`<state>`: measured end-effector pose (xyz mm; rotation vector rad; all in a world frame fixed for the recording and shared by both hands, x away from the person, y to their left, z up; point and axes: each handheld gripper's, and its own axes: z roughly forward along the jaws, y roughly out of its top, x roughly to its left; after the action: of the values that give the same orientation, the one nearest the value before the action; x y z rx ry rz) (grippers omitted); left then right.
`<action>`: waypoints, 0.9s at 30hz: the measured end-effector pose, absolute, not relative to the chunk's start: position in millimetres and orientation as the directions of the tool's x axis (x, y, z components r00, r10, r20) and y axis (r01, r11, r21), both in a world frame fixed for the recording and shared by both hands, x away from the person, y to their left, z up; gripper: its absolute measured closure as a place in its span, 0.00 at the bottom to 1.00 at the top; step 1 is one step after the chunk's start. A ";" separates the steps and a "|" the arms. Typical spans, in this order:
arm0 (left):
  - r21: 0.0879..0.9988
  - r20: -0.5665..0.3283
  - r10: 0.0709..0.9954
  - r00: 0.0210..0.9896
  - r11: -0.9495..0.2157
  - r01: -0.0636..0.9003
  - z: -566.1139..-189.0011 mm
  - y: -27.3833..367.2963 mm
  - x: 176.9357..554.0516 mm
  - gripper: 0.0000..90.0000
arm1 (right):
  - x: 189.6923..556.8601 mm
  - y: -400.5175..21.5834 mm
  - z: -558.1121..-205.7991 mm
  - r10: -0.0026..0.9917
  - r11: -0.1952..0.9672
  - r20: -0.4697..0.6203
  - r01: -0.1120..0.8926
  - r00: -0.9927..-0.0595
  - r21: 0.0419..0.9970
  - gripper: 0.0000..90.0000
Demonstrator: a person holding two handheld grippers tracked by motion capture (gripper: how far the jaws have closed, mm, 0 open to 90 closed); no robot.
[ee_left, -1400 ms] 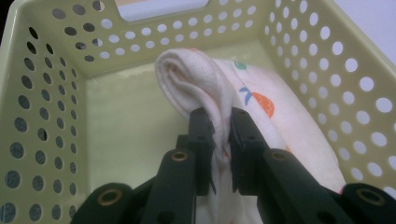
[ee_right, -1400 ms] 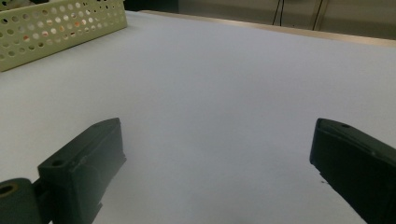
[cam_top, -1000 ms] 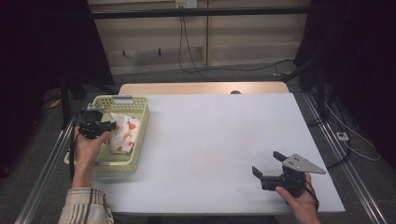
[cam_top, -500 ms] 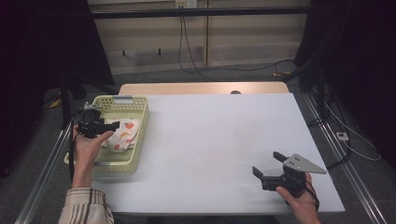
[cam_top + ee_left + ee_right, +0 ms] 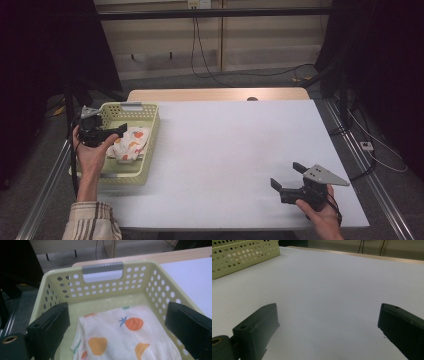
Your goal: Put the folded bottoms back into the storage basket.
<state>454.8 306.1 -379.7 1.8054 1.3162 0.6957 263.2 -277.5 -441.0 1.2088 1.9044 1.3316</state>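
**Folded fruit-print cloth in the basket, both grippers empty**

My left gripper [image 5: 111,134] hangs over the near-left part of the pale yellow perforated basket [image 5: 110,293]. Its fingers [image 5: 51,326] have just been opening and now stand wide, with the folded fruit-print cloth [image 5: 125,340] below and between them, pads clear of it. The cloth lies on the basket floor, toward the near end.

Handling, as I judge it: light, soft and limp. It will sag and unfold if I lift it by a single layer. It should not be slippery, since woven fabric gives the pads bite. Nothing fragile.

Best hold: pinch through the whole stack at a folded edge, with the fingers dropped well into the fabric. The basket walls crowd the sides, so I would come in from above.

My right gripper [image 5: 291,183] rests low over the white table [image 5: 230,150], fingers wide, nothing between them.
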 end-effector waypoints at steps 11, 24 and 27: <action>0.894 -0.027 0.948 0.318 -0.120 0.431 -368.2 309.9 442.1 0.06 | 262.9 -277.0 -440.8 0.883 0.120 0.073 0.374 -0.463 0.920 0.03; 0.906 0.010 0.938 0.346 -0.155 0.395 -363.1 301.9 430.5 0.05 | 263.0 -276.8 -440.7 0.883 0.123 0.070 0.373 -0.464 0.920 0.03; 0.909 -0.003 0.932 0.363 -0.149 0.388 -360.6 304.4 422.8 0.05 | 263.6 -276.8 -441.0 0.884 0.123 0.070 0.375 -0.462 0.919 0.03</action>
<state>422.8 304.4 -360.6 1.7192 1.1769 0.7525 263.6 -276.8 -441.0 1.2131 1.9017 1.3198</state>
